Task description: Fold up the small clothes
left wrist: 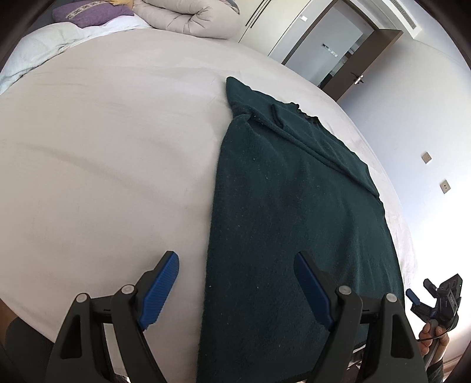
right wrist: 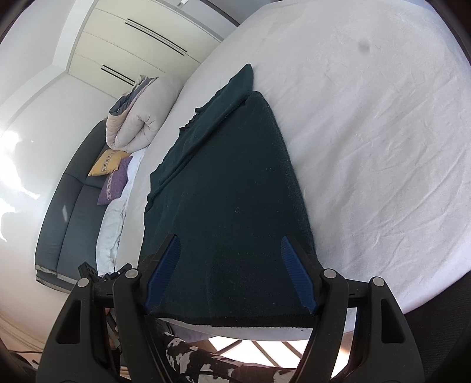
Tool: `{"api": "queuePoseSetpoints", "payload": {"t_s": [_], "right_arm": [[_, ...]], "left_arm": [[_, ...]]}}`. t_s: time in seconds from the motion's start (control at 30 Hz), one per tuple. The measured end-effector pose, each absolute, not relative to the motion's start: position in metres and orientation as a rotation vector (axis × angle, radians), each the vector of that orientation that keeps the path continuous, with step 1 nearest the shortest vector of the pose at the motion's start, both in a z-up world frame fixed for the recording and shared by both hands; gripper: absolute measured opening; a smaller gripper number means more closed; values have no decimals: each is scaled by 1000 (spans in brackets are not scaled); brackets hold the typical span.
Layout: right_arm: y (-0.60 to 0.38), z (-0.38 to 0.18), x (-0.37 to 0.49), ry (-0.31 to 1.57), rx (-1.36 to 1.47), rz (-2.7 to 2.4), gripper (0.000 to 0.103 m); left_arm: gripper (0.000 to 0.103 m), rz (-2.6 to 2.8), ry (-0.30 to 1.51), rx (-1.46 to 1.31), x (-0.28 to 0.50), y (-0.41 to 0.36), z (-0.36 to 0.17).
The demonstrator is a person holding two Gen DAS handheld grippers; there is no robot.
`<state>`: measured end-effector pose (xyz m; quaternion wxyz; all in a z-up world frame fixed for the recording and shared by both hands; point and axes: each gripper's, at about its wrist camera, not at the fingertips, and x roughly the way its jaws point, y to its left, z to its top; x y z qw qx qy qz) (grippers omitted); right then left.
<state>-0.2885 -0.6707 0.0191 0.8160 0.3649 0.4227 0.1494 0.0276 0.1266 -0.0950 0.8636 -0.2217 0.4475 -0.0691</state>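
Your left claw [left wrist: 235, 291] hangs wide open, empty, straddling the garment's [left wrist: 294, 221] left edge at its near end. Your right claw [right wrist: 232, 271] is equally wide and empty above the near hem, likely poised for an end-to-end fold. The dark green garment lies flat on the bed [left wrist: 103, 162], already narrowed lengthwise, long axis running 6 to 12 o'clock, neckline at the far end.

Rolled duvet [left wrist: 188, 17], purple cushion [left wrist: 88, 11], yellow cushion [right wrist: 107, 163].
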Motion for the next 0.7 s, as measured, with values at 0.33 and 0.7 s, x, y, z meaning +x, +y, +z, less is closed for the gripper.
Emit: {"api": "queuePoseSetpoints", "payload": {"t_s": [0.33, 0.7], "right_arm": [[-659, 33, -278, 857, 839, 419, 70], [-566, 26, -187, 941, 899, 656, 70]], "left_arm": [[82, -245, 839, -307, 127, 91, -31], [74, 56, 943, 75, 230, 67, -85]]}}
